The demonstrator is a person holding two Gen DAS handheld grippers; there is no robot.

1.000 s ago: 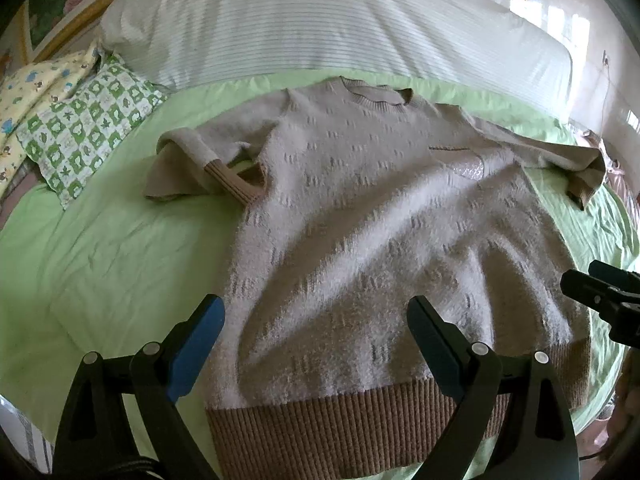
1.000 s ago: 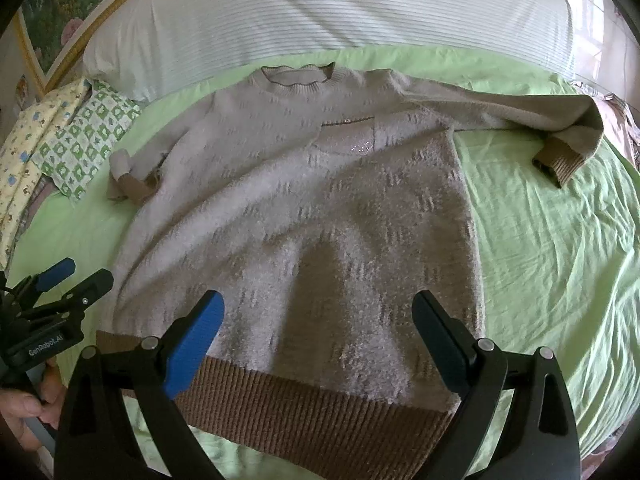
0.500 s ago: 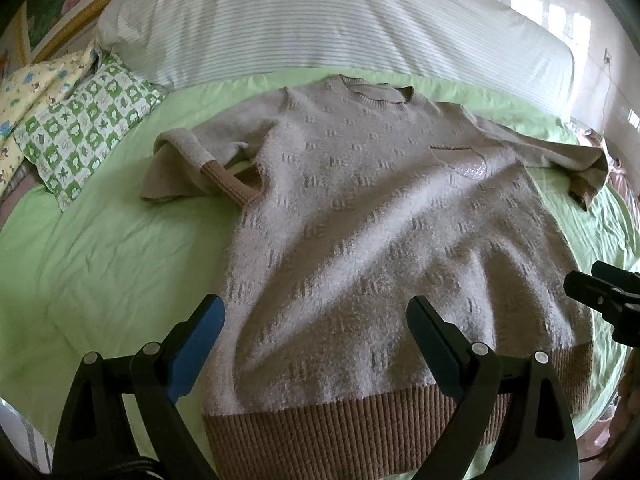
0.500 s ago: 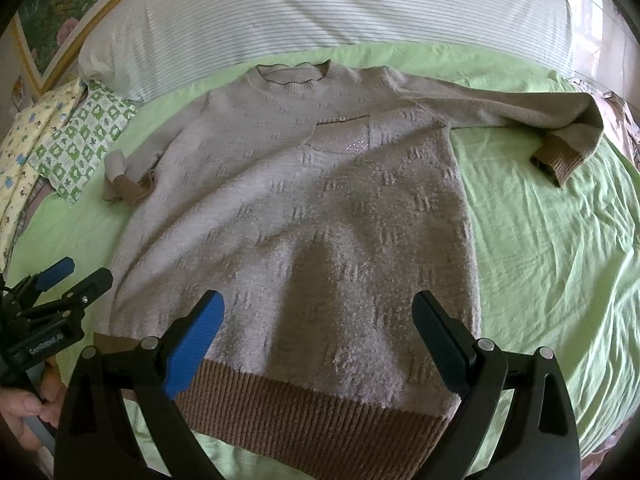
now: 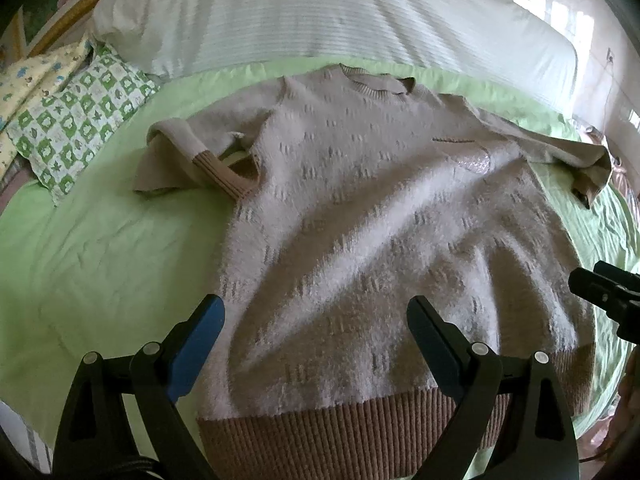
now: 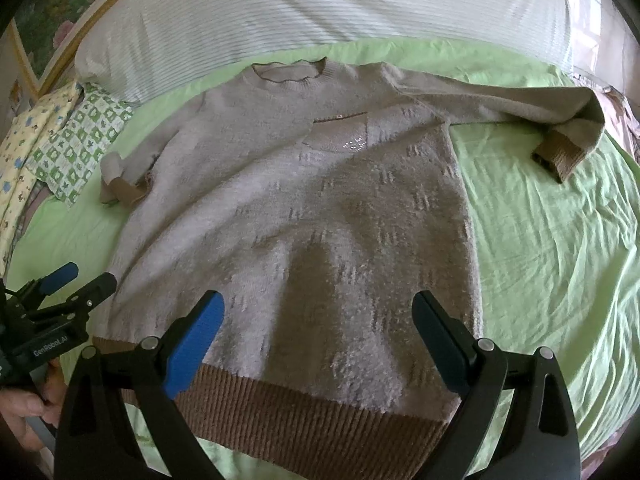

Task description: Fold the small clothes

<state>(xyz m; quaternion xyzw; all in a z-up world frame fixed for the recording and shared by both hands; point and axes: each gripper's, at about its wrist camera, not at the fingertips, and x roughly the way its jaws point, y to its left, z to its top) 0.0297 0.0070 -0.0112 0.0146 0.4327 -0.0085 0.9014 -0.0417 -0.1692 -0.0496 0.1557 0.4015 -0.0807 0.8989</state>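
Note:
A beige knit sweater [image 5: 360,208] [image 6: 304,208] with a brown ribbed hem lies face up on the green bed sheet, neck toward the pillow. Its left sleeve [image 5: 188,152] is folded back on itself beside the body; its right sleeve [image 6: 520,108] stretches out sideways with the cuff bent down. My left gripper [image 5: 316,320] hovers open above the hem's left half, holding nothing. Above the hem's right half my right gripper [image 6: 318,320] hangs open and empty. Each gripper shows at the edge of the other's view, the left gripper [image 6: 76,284] at the lower left and the right gripper [image 5: 600,284] at the right.
A long white striped pillow [image 5: 320,12] runs across the head of the bed. A green-and-white checked cloth [image 5: 76,120] and a yellow printed cloth [image 5: 28,80] lie at the far left. Green sheet [image 6: 552,240] spreads to the right of the sweater. A hand [image 6: 24,412] holds the left gripper's handle.
Both views have drawn slightly closer to the sweater, which lies a little flatter and smoother. Both grippers stay open.

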